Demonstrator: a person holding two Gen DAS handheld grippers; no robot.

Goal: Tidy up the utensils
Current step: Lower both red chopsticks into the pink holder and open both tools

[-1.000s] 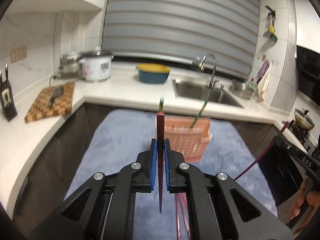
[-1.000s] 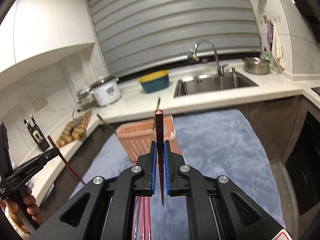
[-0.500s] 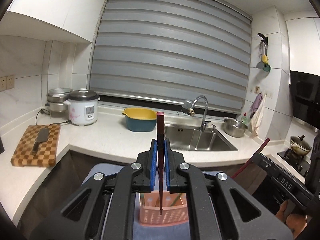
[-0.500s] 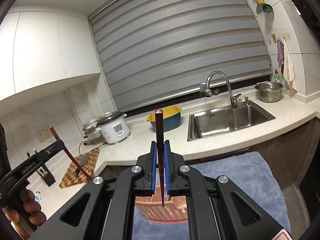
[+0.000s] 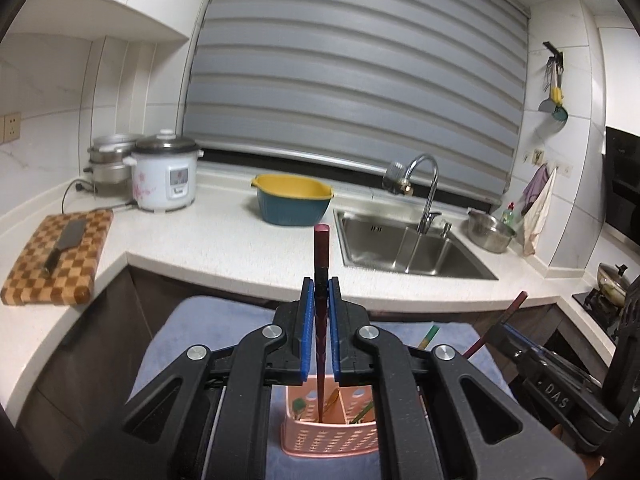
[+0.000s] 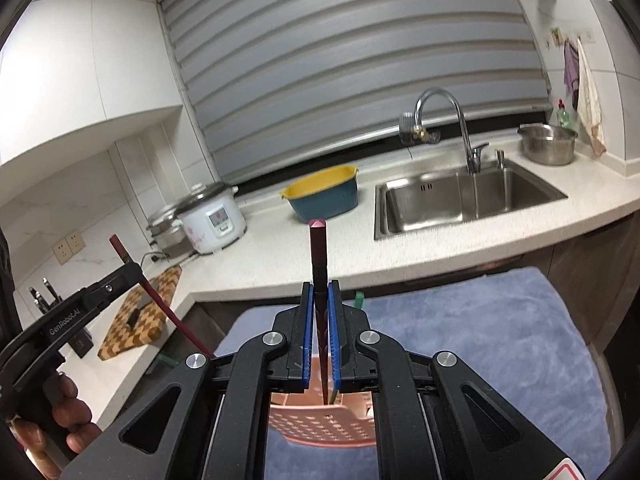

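Blue fleece cloth (image 5: 208, 332) fills the lower frame, with the pink slotted utensil basket (image 5: 320, 436) at bottom centre. Above it, the left gripper (image 5: 320, 300) and right gripper (image 6: 320, 300) each clamp an upright maroon chopstick (image 5: 321, 264) (image 6: 318, 256).

I am in a home kitchen. On the white countertop (image 5: 208, 248) I see a steel sink (image 5: 404, 244) with a curved tap (image 5: 424, 184), a rice cooker (image 5: 166, 176) and a checkered cutting board (image 5: 56, 256). Ladles (image 5: 554, 96) hang on the tiled wall beside a closed window blind (image 5: 352, 80).
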